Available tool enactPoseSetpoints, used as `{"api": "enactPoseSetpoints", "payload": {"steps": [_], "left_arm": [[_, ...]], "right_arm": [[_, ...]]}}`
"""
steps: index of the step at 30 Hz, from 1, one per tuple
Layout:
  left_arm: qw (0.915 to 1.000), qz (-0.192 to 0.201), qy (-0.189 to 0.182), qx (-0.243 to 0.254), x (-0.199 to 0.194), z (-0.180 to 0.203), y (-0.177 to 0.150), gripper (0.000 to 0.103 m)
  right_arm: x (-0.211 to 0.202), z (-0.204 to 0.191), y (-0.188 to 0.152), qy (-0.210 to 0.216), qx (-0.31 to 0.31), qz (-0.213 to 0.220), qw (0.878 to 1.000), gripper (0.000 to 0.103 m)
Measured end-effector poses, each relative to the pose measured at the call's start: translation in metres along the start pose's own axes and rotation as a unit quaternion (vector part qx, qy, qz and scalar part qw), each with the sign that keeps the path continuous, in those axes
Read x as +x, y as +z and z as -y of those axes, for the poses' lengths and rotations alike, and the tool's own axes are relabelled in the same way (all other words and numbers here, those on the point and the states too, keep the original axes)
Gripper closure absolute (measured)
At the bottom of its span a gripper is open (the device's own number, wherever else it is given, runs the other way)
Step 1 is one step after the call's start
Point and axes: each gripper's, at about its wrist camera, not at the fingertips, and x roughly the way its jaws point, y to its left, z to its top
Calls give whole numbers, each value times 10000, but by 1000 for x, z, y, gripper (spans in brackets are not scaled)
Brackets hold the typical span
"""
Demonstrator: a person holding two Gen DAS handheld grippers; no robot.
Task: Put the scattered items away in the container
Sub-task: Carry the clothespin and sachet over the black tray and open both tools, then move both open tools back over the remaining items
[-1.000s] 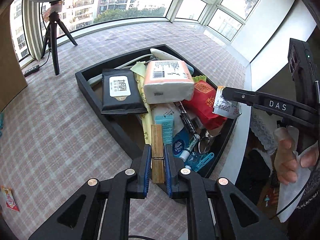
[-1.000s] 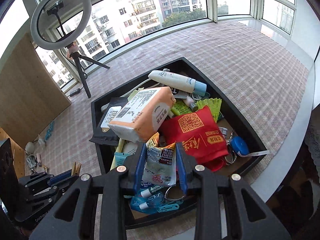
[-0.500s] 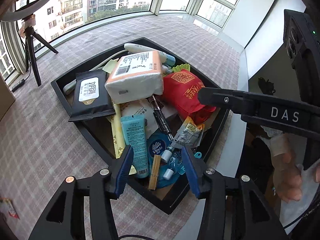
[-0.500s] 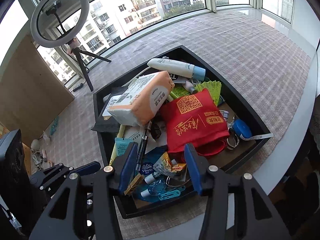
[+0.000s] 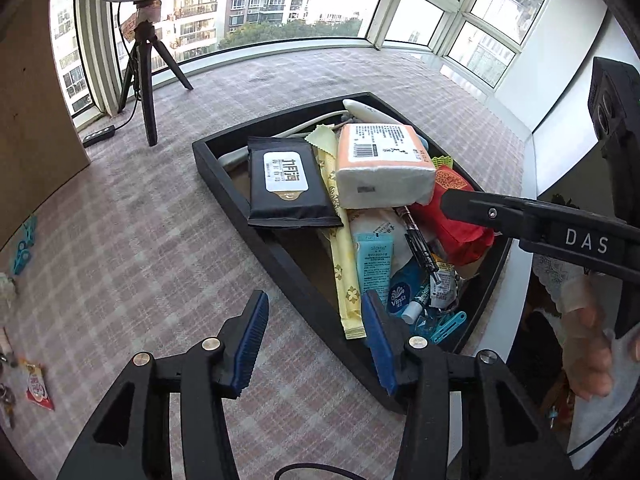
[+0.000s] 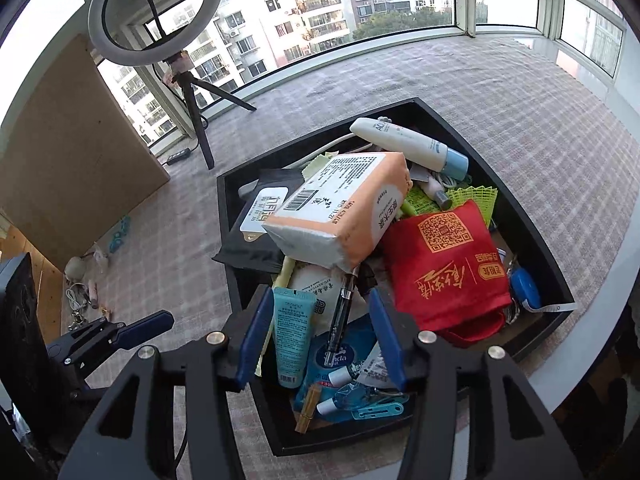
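Right wrist view: black tray [image 6: 532, 216] on the checked surface [image 6: 560, 120], heaped with an orange tissue pack [image 6: 340, 212], red bag [image 6: 444, 268] and teal tube [image 6: 294, 334]. Both grippers, left [image 5: 316, 340] and right [image 6: 320, 336], have just spread their fingers and hold nothing.

A ring light [image 6: 156, 12] stood on a black tripod [image 5: 146, 76] by the window [image 6: 320, 8]. A brown board [image 6: 76, 152] leaned left of the tripod, a power strip [image 5: 100, 136] at its feet.

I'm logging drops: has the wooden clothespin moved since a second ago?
Yes. It left the left gripper, now open, and lies inside the black tray at its near corner, wooden clothespin beside the blue clip.
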Motion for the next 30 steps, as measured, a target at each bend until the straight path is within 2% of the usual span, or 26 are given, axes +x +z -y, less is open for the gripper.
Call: {"api": "enactPoseSetpoints", "payload": {"steps": [7,13,19,26,30], "left_arm": [[9969,174,357,-684,-15,-59,-3,58],[9873,402,710,-1365,-35,-121,-6,58],[9700,599,1231,-2009,-55,-189,-11,58],[9396,675,1832,-2813,-62,-275,-24,58],[9270,614,1906,-3171,-55,-315,-34,58]], "right_arm": [[20,-45,15,198,-481,-105,9986,54],[39,-95,33,354,-1045,-149,9938,54],[61,-162,51,641,-1669,-164,9837,54],[102,-262,63,960,-2351,-282,9668,54],[139,-315,66,1145,-2479,-498,9607,54]]}}
